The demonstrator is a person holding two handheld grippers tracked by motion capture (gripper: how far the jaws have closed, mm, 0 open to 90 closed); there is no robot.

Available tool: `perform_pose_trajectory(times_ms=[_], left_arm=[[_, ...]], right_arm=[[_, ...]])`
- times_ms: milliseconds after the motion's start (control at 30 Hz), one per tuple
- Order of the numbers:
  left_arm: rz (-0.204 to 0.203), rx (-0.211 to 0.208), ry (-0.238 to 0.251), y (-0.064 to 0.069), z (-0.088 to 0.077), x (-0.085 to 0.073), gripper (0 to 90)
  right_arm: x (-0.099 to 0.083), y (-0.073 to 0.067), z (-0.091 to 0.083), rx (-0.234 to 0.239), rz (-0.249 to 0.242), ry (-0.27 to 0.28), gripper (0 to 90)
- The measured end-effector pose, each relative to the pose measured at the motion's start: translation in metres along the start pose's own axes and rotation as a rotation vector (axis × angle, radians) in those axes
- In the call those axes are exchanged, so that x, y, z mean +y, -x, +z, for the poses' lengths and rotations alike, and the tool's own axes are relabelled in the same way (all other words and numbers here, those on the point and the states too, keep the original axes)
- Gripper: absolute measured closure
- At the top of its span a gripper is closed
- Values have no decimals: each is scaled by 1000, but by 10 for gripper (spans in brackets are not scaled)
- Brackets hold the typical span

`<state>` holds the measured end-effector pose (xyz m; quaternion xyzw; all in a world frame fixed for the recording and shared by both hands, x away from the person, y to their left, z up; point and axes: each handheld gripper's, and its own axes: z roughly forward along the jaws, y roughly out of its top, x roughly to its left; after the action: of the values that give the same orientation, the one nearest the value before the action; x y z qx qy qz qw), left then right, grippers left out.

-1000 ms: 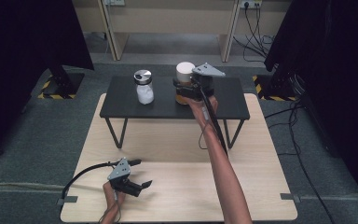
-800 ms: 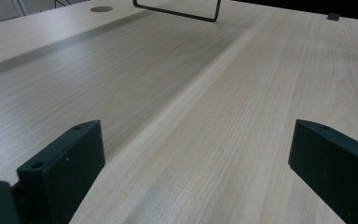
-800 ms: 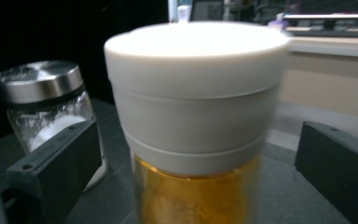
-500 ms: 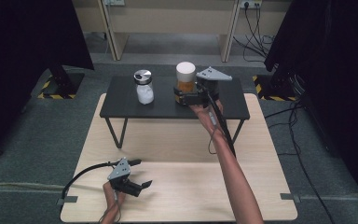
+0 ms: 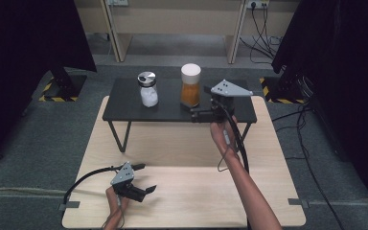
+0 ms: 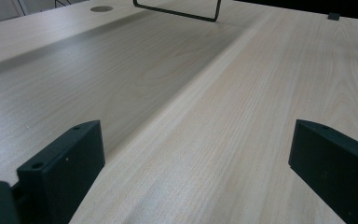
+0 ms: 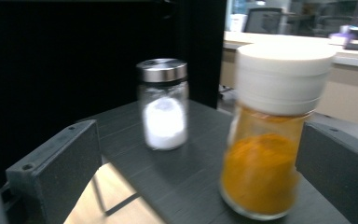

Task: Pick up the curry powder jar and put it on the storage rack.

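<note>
Orange-powder-filled glass jar with the white cap stands upright at the right of the low black shelf, near the salt-filled glass shaker with the steel lid, because your right gripper, just beside it, has just been opening with nothing between its jaws, while your left gripper rests idle, jaws apart and empty, on the pale wooden table.

Orange-filled jar w/ white cap at 3 o'clock of clear jar w/ white contents, silver lid; both on black shelf over pale wood-grain table. Black grippers, grey plates; yellow-black hazard stripes at 9 o'clock.
</note>
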<state>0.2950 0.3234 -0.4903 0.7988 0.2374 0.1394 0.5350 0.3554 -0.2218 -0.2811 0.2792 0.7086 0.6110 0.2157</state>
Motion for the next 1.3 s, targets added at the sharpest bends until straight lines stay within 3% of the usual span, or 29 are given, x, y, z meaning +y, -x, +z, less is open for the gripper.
perform_pose_trajectory(times_ms=[167, 267, 433, 600, 733, 800, 967, 1033, 1300], left_arm=[[-1, 0, -2, 0, 0, 0, 27], [0, 0, -1, 0, 0, 0, 27], [-1, -1, -3, 0, 0, 1, 27], [-2, 0, 0, 0, 0, 0, 27], [2, -1, -2, 0, 0, 0, 26], [2, 0, -3, 0, 0, 0, 26], [3, 0, -3, 0, 0, 0, 26], [2, -1, -3, 0, 0, 0, 26], [1, -1, -4, 0, 0, 0, 26]], right_arm=[[-14, -10, -12, 43, -23, -11, 3], [-27, -15, -18, 84, -19, -19, 4], [-43, -21, -24, 112, -15, -30, 4], [-74, -27, -31, 138, -10, -28, 4], [-90, -23, -31, 159, -10, -39, 5], [-109, -20, -31, 167, -3, -57, 6], [-132, -16, -30, 169, 16, -71, 7], [-150, -13, -30, 170, 38, -86, 7], [-179, -14, -31, 173, 41, -104, 8]])
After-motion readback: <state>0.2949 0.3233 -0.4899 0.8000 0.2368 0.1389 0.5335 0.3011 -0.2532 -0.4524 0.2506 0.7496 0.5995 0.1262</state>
